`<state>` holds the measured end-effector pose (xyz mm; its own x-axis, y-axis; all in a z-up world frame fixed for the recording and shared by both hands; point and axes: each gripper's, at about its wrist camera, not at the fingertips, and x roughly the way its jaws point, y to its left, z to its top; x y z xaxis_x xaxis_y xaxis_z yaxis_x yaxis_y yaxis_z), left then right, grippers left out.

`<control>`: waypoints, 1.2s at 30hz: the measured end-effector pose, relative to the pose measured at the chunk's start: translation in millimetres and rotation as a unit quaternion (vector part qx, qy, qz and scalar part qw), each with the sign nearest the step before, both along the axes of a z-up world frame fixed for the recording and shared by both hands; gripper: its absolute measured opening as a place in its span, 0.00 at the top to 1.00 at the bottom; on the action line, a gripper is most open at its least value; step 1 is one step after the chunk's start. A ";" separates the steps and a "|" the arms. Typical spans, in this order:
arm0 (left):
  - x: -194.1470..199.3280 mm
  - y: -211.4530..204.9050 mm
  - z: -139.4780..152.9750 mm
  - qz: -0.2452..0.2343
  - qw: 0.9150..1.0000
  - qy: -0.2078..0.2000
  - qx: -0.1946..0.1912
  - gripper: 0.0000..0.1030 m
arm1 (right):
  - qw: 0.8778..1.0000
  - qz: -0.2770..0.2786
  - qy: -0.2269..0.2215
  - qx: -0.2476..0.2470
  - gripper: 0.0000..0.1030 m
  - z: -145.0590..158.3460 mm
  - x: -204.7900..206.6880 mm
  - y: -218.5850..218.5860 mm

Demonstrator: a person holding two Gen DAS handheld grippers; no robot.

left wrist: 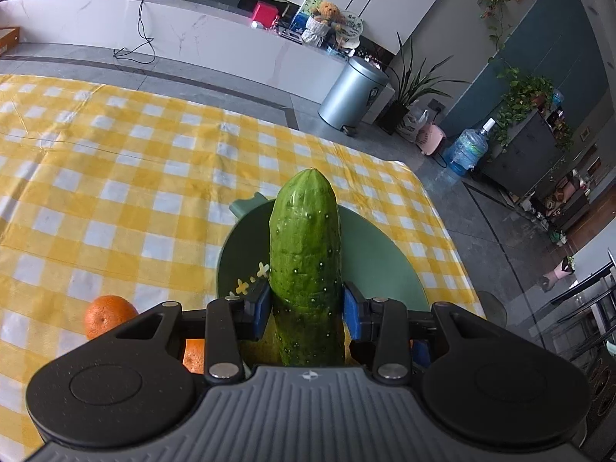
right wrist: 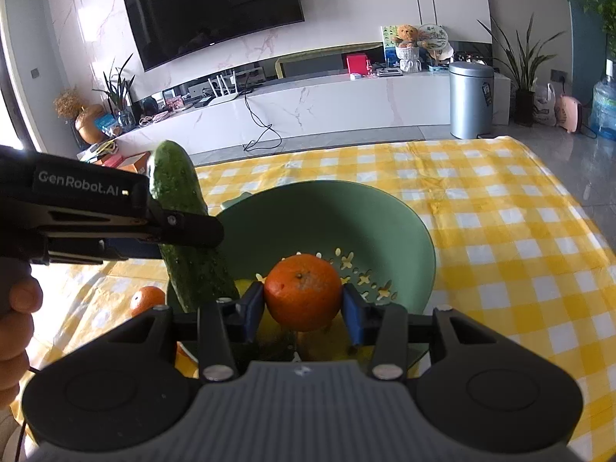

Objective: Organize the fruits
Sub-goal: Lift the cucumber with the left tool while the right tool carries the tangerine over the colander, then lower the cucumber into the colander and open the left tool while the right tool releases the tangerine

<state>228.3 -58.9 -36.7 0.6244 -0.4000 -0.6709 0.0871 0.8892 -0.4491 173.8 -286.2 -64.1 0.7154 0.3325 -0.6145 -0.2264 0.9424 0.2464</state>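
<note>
My left gripper (left wrist: pixel 305 308) is shut on a green cucumber (left wrist: pixel 305 254), which sticks out lengthways over the green colander bowl (left wrist: pixel 385 261). In the right wrist view the same cucumber (right wrist: pixel 181 208) stands tilted at the bowl's left rim, clamped by the left gripper's black finger (right wrist: pixel 184 227). My right gripper (right wrist: pixel 303 310) is shut on an orange (right wrist: pixel 303 292) just above the green colander bowl (right wrist: pixel 346 215). Two more oranges lie on the cloth left of the bowl: one (left wrist: pixel 109 315) in full view, another (left wrist: pixel 194 354) half hidden behind my left gripper. Yellow fruit shows under the held orange, mostly hidden.
The yellow and white checked cloth (left wrist: pixel 115 192) covers the table, whose far right edge drops to grey floor. A hand (right wrist: pixel 15 331) holds the left gripper's handle at the picture's left edge. Beyond the table stand a silver bin (right wrist: pixel 471 100), a white cabinet and plants.
</note>
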 end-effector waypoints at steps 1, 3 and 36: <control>1.4 -1.1 -1.3 0.000 1.000 0.002 -0.002 0.58 | 1.000 -0.001 0.000 0.002 0.60 -0.9 0.5 -0.4; 2.2 -3.7 -1.9 -0.007 1.000 -0.001 -0.001 0.58 | 1.000 -0.004 0.001 0.003 0.60 -3.2 2.6 -0.7; 22.5 -17.1 -7.2 -0.020 0.997 -0.007 0.069 0.49 | 0.999 0.029 0.026 -0.034 0.60 -9.0 41.4 12.3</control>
<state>250.8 -76.0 -43.9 0.6191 -0.3293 -0.7129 0.1298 0.9382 -0.3207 215.2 -273.9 -73.1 0.6634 0.3288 -0.6722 -0.2693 0.9430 0.1955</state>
